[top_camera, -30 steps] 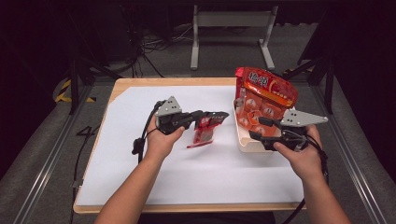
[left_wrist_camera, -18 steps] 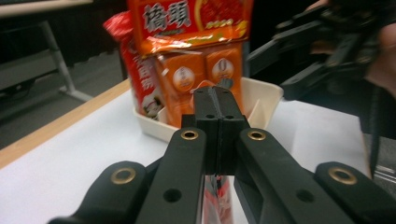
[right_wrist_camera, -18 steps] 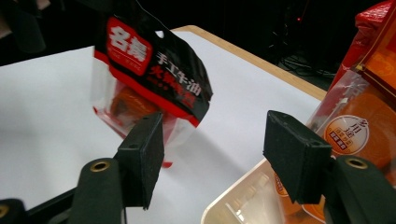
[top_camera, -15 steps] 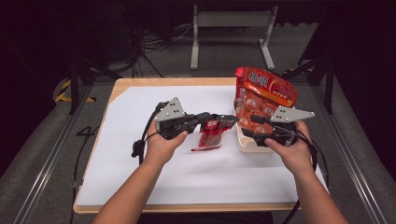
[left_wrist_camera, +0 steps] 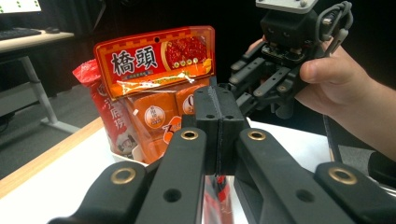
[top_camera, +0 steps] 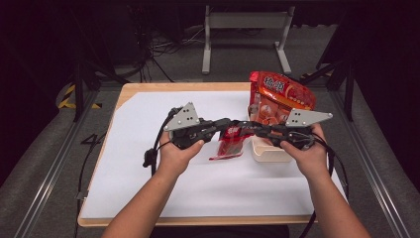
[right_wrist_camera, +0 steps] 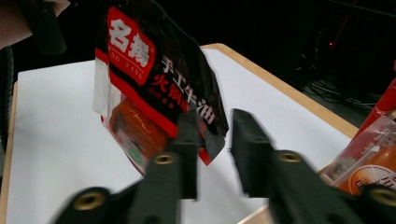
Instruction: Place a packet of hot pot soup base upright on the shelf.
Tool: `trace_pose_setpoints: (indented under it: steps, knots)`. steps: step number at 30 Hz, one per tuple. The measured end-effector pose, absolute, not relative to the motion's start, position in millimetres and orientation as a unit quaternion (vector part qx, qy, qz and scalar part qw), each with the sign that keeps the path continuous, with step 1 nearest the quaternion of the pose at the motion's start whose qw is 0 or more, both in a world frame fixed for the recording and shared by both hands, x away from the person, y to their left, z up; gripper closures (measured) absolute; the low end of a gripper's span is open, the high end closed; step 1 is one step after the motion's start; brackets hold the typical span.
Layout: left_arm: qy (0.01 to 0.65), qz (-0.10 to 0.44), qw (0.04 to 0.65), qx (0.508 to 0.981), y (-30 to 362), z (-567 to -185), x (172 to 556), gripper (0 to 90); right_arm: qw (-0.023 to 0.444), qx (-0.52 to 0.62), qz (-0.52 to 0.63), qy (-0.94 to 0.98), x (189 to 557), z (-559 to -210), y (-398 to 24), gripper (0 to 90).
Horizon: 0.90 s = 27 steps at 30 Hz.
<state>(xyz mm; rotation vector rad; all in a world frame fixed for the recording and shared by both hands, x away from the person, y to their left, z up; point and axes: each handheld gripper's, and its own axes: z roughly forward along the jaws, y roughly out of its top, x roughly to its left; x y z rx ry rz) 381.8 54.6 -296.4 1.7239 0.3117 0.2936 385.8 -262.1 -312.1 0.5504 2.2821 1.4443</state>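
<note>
From above, the left gripper (top_camera: pixel 229 124) is clamped on a red-and-black foil seasoning pouch (top_camera: pixel 230 146), held level above the white-covered desk (top_camera: pixel 148 124) beside the cream box of red packets (top_camera: pixel 267 151). The right gripper (top_camera: pixel 247 130) points in from the opposite side, wrist level.

The left gripper view has its jaws pressed together, the pouch hanging beneath.

In the right gripper view the jaws have just been closing; a gap shows, with the pouch's corner between them. It looks like a handover: next the right must pinch firmly before the left lets go.
</note>
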Motion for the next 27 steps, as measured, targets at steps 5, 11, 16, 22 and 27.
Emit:
trace_pose_setpoints:
  steps: [5,11,16,22,27]
  knots:
    - [0.138,0.129,0.634,0.75,56.4,-296.5,383.8,90.0,0.199,0.188,0.514,0.813,381.4,-307.7,-263.9,89.8]
    - [0.14,0.135,0.634,0.748,56.3,-295.4,386.5,90.0,0.225,0.185,0.502,0.814,376.7,-296.8,-263.3,89.9]
    - [0.146,0.139,0.631,0.749,52.2,-295.0,394.1,90.0,0.259,0.186,0.483,0.816,374.6,-287.1,-263.2,89.9]
    - [0.144,0.136,0.635,0.747,43.8,-293.8,400.0,90.0,0.287,0.193,0.473,0.81,373.9,-279.1,-267.3,90.0]
    - [0.143,0.139,0.631,0.75,35.1,-292.7,403.4,90.0,0.314,0.198,0.464,0.804,369.1,-274.1,-275.0,90.0]
